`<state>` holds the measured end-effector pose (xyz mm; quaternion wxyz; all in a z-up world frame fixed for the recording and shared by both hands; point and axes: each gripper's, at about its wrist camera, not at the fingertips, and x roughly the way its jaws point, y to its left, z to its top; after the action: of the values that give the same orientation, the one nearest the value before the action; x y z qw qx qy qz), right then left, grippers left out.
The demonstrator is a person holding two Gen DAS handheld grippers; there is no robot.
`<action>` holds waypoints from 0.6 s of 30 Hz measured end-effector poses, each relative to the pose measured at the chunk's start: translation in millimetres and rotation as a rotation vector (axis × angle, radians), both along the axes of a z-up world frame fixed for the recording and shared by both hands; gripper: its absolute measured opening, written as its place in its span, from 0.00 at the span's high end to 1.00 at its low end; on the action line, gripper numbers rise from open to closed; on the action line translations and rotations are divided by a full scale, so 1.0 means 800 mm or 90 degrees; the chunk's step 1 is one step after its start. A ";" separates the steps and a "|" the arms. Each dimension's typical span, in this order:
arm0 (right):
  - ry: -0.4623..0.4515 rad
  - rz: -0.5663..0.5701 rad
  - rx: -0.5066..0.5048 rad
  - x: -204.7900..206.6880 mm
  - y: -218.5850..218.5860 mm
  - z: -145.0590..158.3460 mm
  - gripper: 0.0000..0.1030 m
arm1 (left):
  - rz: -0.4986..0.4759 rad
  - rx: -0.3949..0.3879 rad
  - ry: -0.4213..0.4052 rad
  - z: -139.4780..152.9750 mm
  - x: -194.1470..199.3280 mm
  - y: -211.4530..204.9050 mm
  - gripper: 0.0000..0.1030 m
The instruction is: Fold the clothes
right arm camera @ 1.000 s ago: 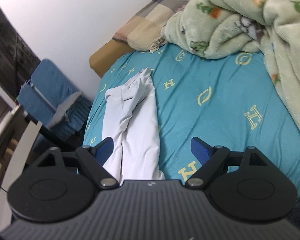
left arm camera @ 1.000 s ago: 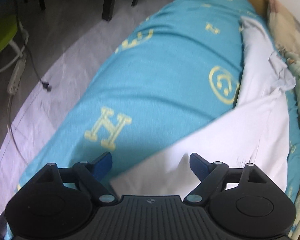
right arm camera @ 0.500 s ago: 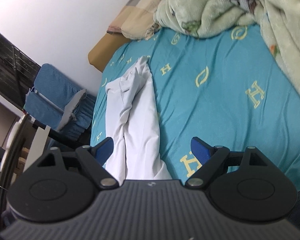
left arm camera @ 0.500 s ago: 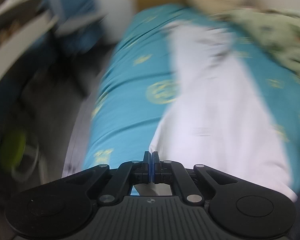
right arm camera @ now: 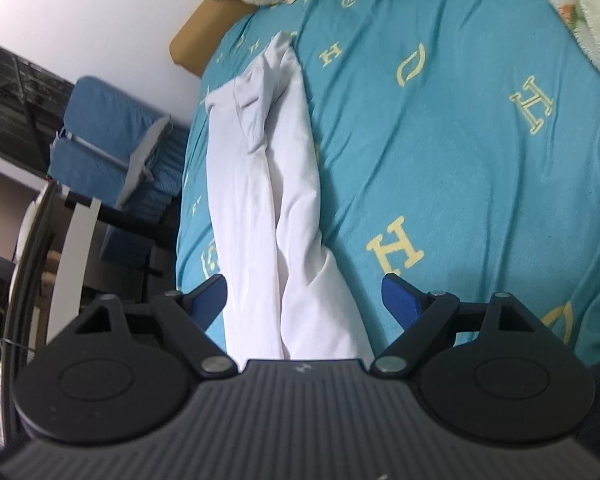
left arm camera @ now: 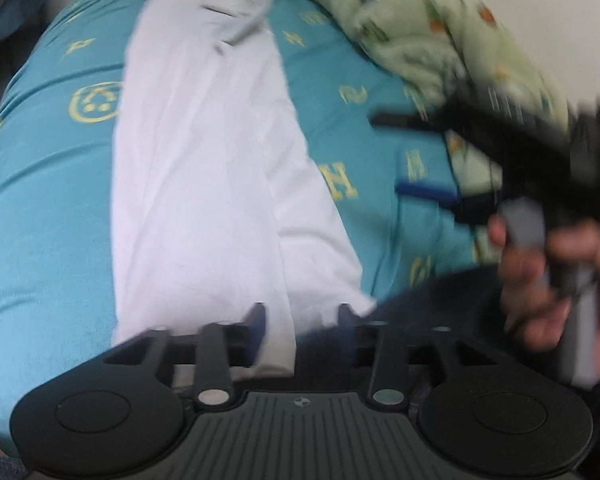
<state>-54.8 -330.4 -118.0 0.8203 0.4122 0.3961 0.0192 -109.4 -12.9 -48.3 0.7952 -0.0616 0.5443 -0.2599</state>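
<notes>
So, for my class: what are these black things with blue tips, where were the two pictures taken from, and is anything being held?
No robot here: a person holds a two-finger grasping tool in each hand, with a camera on each looking along its fingers. The left tool and the right tool are both open; neither holds anything. Between the fingers of each lies a long white garment, stretched along a turquoise bedsheet with yellow letters. A green blanket is heaped behind. The left view also catches the person's right hand.
</notes>
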 end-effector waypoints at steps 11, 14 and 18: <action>0.108 0.090 -0.046 0.024 0.030 -0.033 0.25 | 0.267 0.019 0.126 -0.086 0.093 0.083 0.29; 0.159 0.107 -0.046 0.030 0.037 -0.049 0.26 | 0.265 0.024 0.121 -0.088 0.092 0.081 0.29; 0.210 0.132 -0.050 0.030 0.047 -0.063 0.38 | 0.242 0.017 0.150 -0.088 0.079 0.078 0.42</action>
<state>-30.8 -292.8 -168.1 0.7533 0.3342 0.5661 0.0201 -45.9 49.7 -118.8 0.7616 -0.1827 0.6153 -0.0894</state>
